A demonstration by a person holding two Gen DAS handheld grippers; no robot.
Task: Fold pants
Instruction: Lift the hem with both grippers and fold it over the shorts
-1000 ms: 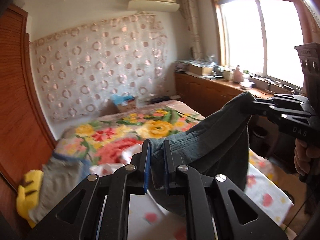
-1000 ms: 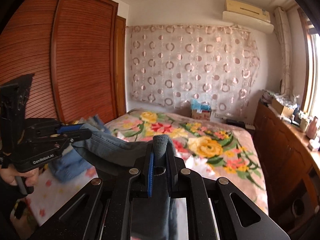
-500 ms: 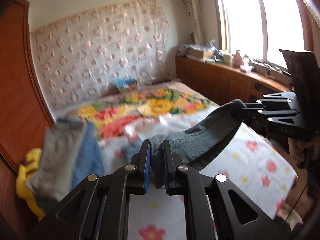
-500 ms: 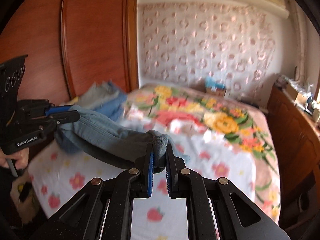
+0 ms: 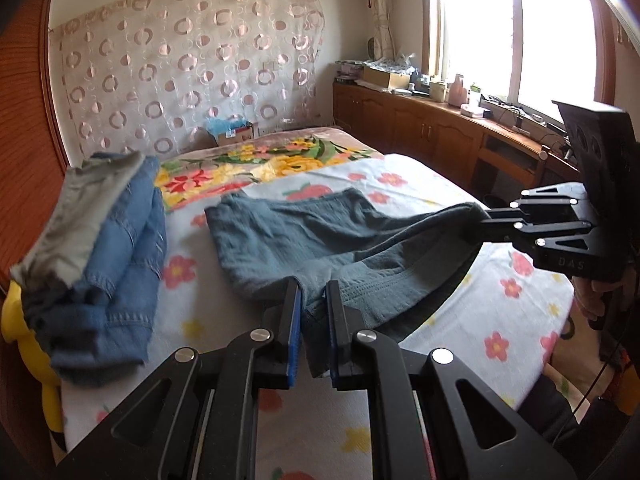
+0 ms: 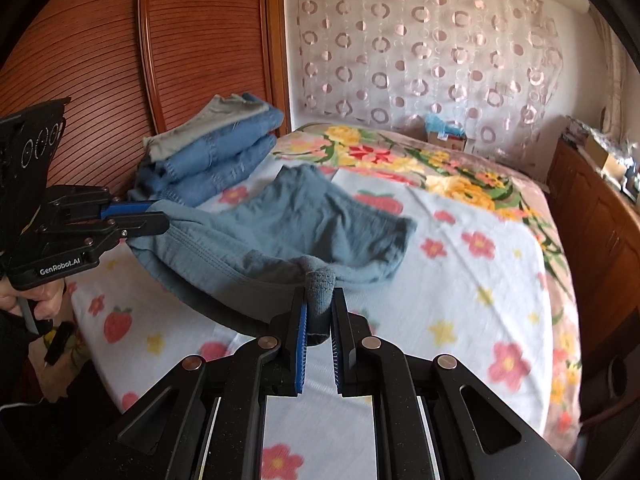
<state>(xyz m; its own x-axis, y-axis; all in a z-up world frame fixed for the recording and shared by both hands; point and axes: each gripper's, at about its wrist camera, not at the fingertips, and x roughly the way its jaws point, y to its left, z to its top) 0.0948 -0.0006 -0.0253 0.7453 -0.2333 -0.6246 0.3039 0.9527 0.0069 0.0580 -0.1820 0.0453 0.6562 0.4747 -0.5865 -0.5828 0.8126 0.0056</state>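
over the flowery bed, left gripper and right gripper both clamped on pants waistband, legs bunched, likely to fold crooked if dropped uneven.

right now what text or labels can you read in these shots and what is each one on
"GenRobot.AI": white print on the side of the left gripper, seen from the right wrist.
"DAS": faint raised letters on the body of the right gripper, seen from the left wrist.
Label on the box at the head of the bed: too small to read.
Nothing readable on the pants.
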